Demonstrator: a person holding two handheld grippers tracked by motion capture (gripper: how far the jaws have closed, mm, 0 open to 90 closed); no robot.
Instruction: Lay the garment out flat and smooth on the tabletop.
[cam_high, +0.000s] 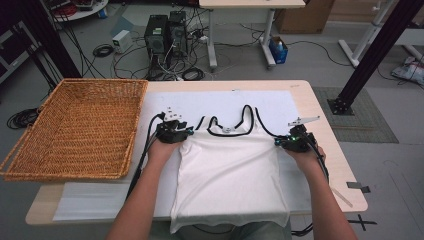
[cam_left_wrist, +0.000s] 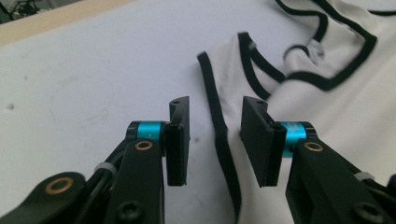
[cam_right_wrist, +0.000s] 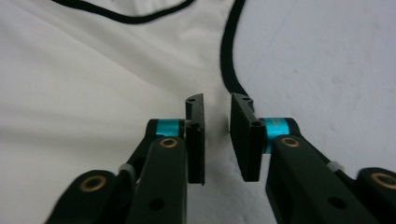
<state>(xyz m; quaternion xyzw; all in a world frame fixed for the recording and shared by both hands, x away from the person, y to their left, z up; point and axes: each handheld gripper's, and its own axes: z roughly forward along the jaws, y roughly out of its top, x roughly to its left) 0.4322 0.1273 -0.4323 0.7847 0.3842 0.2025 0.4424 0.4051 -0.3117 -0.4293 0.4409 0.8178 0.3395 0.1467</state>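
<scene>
Table (cam_high: 320, 131) with a white sheet (cam_high: 165, 107) spread over it. Wicker basket (cam_high: 75, 130) sits well off to the left gripper's outer side, at the table's left end.

White tank top (cam_high: 227, 175) lies flat between the two grippers, neckline away from the person, hem hanging over the near edge. Its black trim (cam_left_wrist: 219, 135) edges the neck, straps and armholes.

Left gripper (cam_left_wrist: 215, 140) is at the top's left armhole. Jaws part open, a moderate gap; the trimmed edge runs up between them on the sheet, the inner jaw over the fabric (whether that pad touches the fabric I cannot tell). Not clamped.

Right gripper (cam_right_wrist: 217, 140) is at the right armhole, low over the cloth. Jaws narrowly apart, a slim gap with white fabric under it; black trim curves away just beyond the outer jaw. Nothing pinched that I can see.
</scene>
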